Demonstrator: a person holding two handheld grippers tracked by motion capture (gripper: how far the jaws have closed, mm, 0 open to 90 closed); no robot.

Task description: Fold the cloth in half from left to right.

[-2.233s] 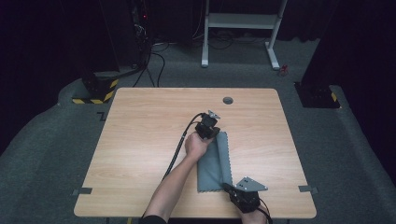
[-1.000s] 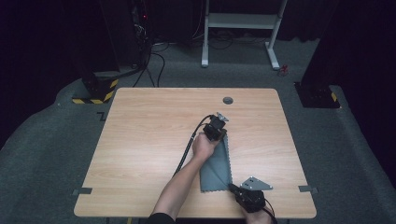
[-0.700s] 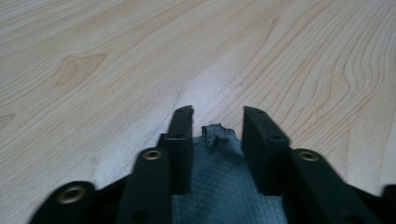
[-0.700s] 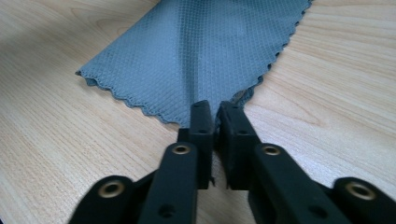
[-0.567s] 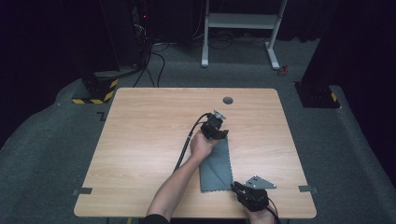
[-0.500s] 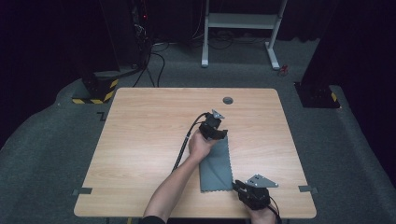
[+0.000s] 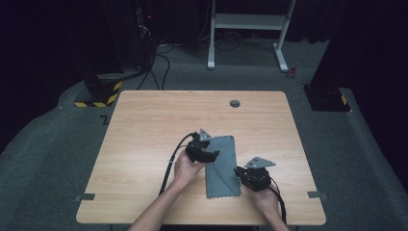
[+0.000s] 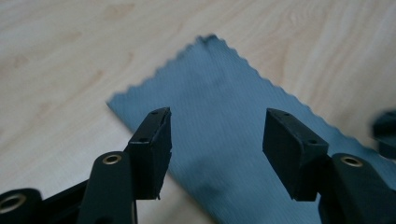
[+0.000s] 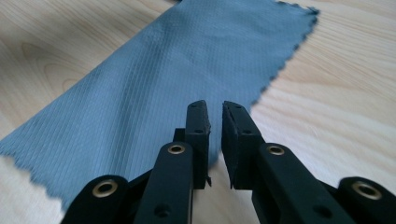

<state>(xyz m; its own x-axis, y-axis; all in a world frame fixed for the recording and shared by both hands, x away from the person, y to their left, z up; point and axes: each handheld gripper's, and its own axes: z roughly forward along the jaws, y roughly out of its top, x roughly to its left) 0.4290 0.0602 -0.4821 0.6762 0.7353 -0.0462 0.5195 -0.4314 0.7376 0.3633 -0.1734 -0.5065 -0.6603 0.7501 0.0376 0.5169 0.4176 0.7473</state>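
One grey-blue cloth [image 7: 222, 166], folded into a long strip with pinked, zigzag edges, lies flat on the tabletop [image 7: 144, 125], right of centre and toward the near edge, its long side running near to far.

Hidden or unclear: in the high view the left gripper [image 7: 202, 150] covers part of the cloth's left edge, and both sets of jaws are too small and dark there to read. In the left gripper view the cloth [image 8: 224, 112] is cut off at the bottom and right, and a dark blurred shape at the right edge cannot be identified. In the right gripper view the cloth's [image 9: 187, 65] nearest part passes out of sight behind the jaws.

Left gripper [image 8: 215, 140]: jaws spread wide, hanging over the cloth near its left edge, nothing between them; whether they touch the fabric cannot be told.

Right gripper [image 7: 254, 174], just beside the cloth's right edge near its near end: jaws [image 9: 215, 140] drawn almost together, a narrow gap remaining, aimed at the cloth's edge. No fabric is seen between them.

One round dark grommet [image 7: 235, 103] sits in the tabletop near the far edge.
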